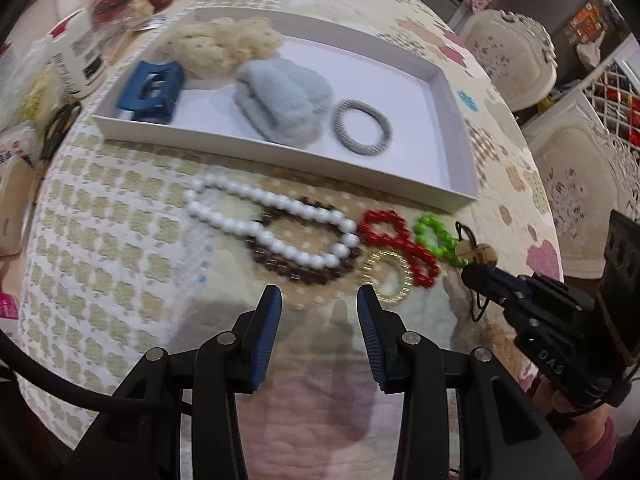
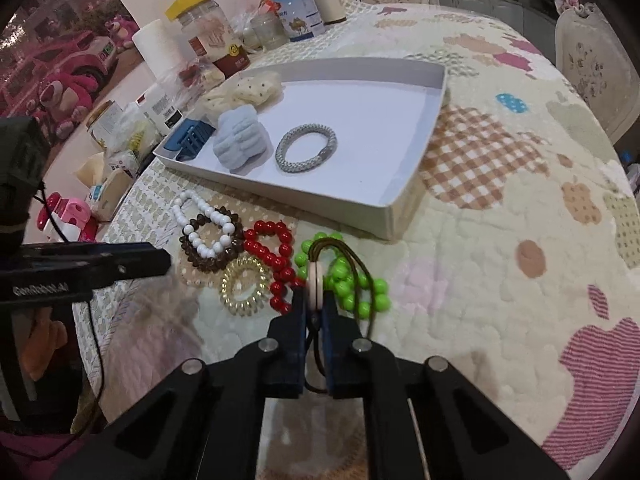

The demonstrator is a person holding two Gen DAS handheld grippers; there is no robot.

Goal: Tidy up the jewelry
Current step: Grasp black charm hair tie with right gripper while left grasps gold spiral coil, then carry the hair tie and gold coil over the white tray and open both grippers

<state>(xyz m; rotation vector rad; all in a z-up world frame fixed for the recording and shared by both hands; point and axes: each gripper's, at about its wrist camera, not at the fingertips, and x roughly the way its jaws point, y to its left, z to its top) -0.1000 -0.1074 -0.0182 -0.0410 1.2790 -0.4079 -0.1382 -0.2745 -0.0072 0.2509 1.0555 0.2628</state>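
Observation:
A white tray (image 1: pixel 280 160) (image 2: pixel 312 202) holds a cream scrunchie (image 1: pixel 224 42), a blue claw clip (image 1: pixel 152 92), a light-blue fluffy scrunchie (image 1: pixel 284 100) and a grey hair tie (image 1: pixel 362 127) (image 2: pixel 306 148). In front of it lie a white bead bracelet (image 1: pixel 272 222) (image 2: pixel 204 224), a brown bead bracelet (image 1: pixel 304 272), a red bead bracelet (image 1: pixel 396 240) (image 2: pixel 272 256), a green bead bracelet (image 1: pixel 436 238) (image 2: pixel 348 280) and a clear coil hair tie (image 1: pixel 386 276) (image 2: pixel 244 284). My right gripper (image 2: pixel 316 300) (image 1: pixel 476 272) is shut on a brown cord hair tie with a cream disc (image 2: pixel 316 276) (image 1: pixel 478 254), over the green beads. My left gripper (image 1: pixel 319 300) is open and empty, just short of the brown bracelet.
A quilted patchwork cloth (image 2: pixel 500 240) covers the table. Jars, bottles and boxes (image 2: pixel 208 32) crowd the far left side behind the tray. White carved chairs (image 1: pixel 516 56) stand past the table's right edge. Pink plush toys (image 2: pixel 60 92) sit at far left.

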